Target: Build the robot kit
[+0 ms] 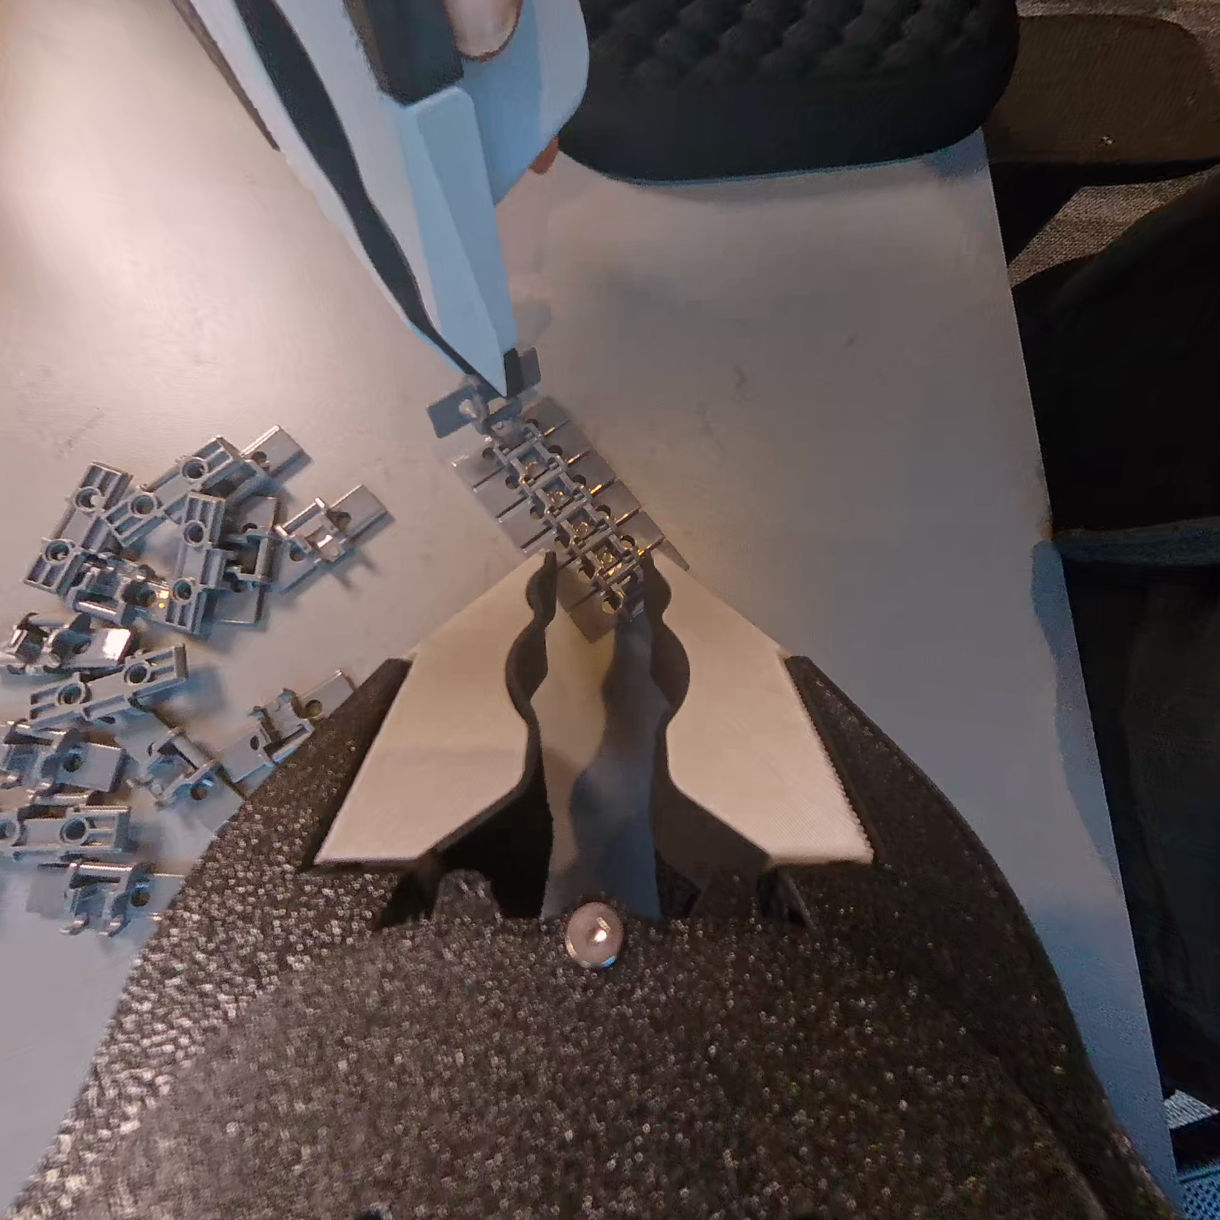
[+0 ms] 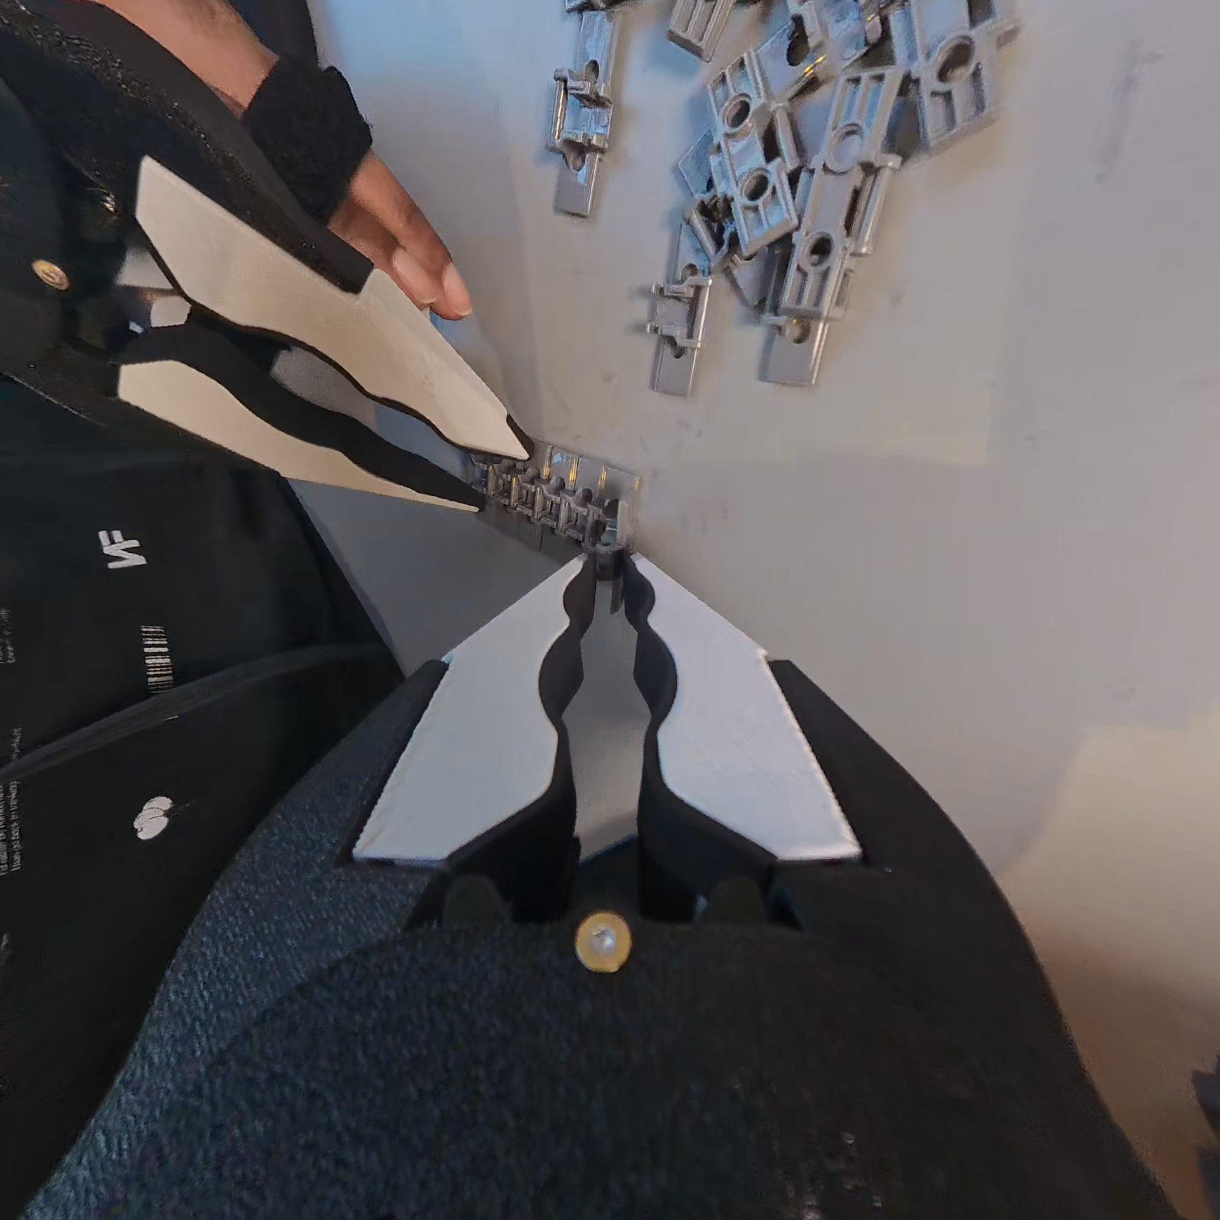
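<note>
One chain (image 1: pixel 561 508), two grippers (image 1: pixel 597 587) (image 2: pixel 606 568), many loose links (image 1: pixel 132 627).

Grey plastic track links (image 1: pixel 152 634) lie on a white table (image 1: pixel 792 370). The joined grey chain (image 1: pixel 561 508) glints silver. White gripper fingers (image 2: pixel 475 746) carry black wavy pads (image 2: pixel 568 653); the housing is speckled black.
</note>
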`<state>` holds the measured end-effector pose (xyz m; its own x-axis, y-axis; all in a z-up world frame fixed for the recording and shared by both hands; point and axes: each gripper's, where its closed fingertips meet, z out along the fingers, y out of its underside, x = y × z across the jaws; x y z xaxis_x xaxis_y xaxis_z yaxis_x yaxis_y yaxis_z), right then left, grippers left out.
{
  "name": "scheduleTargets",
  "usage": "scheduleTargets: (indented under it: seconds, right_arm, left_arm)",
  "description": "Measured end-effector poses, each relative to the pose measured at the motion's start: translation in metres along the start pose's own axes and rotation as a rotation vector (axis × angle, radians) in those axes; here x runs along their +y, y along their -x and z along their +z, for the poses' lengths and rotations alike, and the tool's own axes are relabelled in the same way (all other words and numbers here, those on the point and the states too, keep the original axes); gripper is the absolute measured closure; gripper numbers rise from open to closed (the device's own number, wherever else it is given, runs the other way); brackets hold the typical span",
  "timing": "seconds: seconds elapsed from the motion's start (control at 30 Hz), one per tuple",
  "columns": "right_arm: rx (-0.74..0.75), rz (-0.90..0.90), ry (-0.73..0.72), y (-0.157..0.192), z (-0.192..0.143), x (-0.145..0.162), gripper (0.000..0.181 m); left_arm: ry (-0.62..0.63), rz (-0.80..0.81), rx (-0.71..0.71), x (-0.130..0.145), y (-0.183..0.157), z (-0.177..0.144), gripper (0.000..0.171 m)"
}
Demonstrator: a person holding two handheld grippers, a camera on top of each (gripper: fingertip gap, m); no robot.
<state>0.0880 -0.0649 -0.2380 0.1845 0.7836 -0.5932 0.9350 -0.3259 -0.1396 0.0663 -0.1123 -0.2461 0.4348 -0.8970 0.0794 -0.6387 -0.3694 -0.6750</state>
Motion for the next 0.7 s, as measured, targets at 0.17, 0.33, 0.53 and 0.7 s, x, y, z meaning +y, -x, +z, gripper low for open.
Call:
scheduleTargets:
  seconds: [0.17,0.33,0.53,0.7]
  right_arm:
    - [0.081,-0.019,0.132,-0.0028,0.0009,-0.0009,0.174]
    - [0.115,0.016,0.177,-0.0052,0.0029,0.0025,0.174]
    - [0.131,0.006,0.211,-0.0047,0.0033,0.0007,0.174]
    - [0.152,-0.019,0.311,-0.0054,0.0031,-0.0009,0.174]
  left_arm:
    - [-0.002,-0.001,-0.003,-0.0006,-0.0006,0.0006,0.148]
    - [-0.006,0.003,-0.010,-0.0005,-0.0015,0.0008,0.148]
    - [-0.008,0.009,-0.002,-0.0005,-0.0027,0.0007,0.149]
    - [-0.005,0.026,0.019,-0.0012,-0.0034,0.0015,0.150]
